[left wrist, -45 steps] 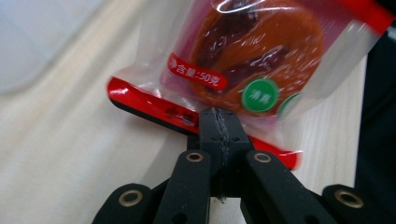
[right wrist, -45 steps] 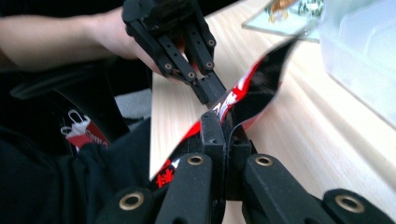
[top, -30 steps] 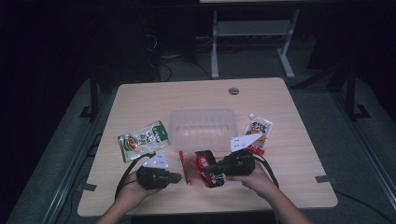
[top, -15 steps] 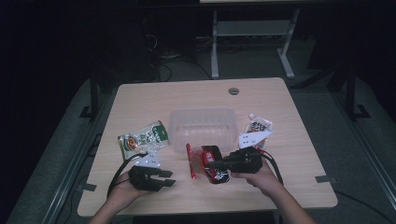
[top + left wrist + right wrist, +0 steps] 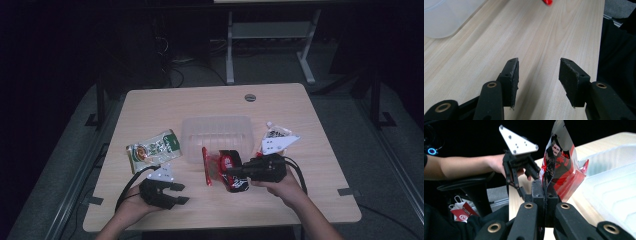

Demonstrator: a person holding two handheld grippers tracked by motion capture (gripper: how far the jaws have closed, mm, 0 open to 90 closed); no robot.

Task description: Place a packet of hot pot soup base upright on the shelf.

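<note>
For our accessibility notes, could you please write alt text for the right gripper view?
The right gripper, shut, pinches the edge of a red and black snack packet that stands up between its jaws. A clear plastic tub sits on the wooden table to the right, and behind, a hand holds the left gripper with its grey plate.

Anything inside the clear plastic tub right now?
The clear plastic tub looks empty: only its ribbed floor shows through. The red snack packet, held by the right gripper, hides part of its near wall.
</note>
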